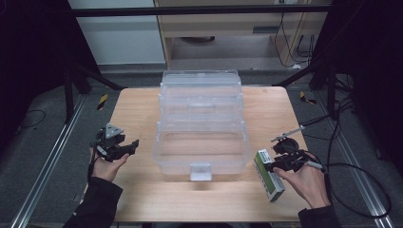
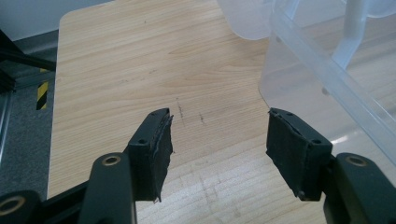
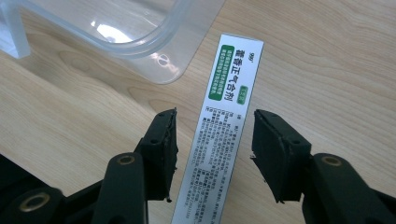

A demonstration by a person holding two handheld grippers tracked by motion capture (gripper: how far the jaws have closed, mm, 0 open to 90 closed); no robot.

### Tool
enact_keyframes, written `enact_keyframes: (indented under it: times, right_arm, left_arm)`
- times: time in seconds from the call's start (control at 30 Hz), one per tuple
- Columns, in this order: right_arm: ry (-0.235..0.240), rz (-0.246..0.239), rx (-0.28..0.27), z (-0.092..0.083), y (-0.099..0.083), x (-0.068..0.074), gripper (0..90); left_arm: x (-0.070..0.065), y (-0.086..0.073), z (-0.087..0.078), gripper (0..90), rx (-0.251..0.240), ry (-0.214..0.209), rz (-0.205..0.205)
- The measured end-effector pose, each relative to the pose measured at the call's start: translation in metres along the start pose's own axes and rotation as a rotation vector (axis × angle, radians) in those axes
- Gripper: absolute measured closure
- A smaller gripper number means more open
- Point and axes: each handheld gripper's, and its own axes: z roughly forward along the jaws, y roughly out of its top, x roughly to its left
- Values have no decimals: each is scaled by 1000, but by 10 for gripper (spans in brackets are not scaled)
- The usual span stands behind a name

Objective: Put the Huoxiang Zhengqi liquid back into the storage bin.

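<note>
Right gripper view, slim white-green printed box [image 3: 219, 135]

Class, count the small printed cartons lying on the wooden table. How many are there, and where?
1. The green-and-white medicine carton lies flat on the table, right of the clear plastic storage box, between the right gripper's jaws.

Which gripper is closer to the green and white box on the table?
Right. The right gripper has its fingers on either side of the green and white box, not pressing. The left gripper is across the clear plastic bin.
</note>
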Motion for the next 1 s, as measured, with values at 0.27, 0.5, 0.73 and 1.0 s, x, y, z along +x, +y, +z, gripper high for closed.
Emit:
enact_keyframes:
  times: [0.27, 0.5, 0.73, 1.0]
  right_arm:
    - [9, 23, 13, 5, -4, -3, 504]
    - [5, 19, 31, 9, -4, -4, 512]
    - [9, 19, 48, 12, -4, -3, 524]
    - [-3, 8, 68, 17, -2, -2, 559]
  left_arm:
    - [-1, -1, 2, 396, 8, 1, 3]
    - [-1, -1, 2, 395, 10, 2, 3]
    - [-2, -1, 3, 394, 14, 0, 7]
    - [-1, -2, 4, 394, 20, 0, 6]
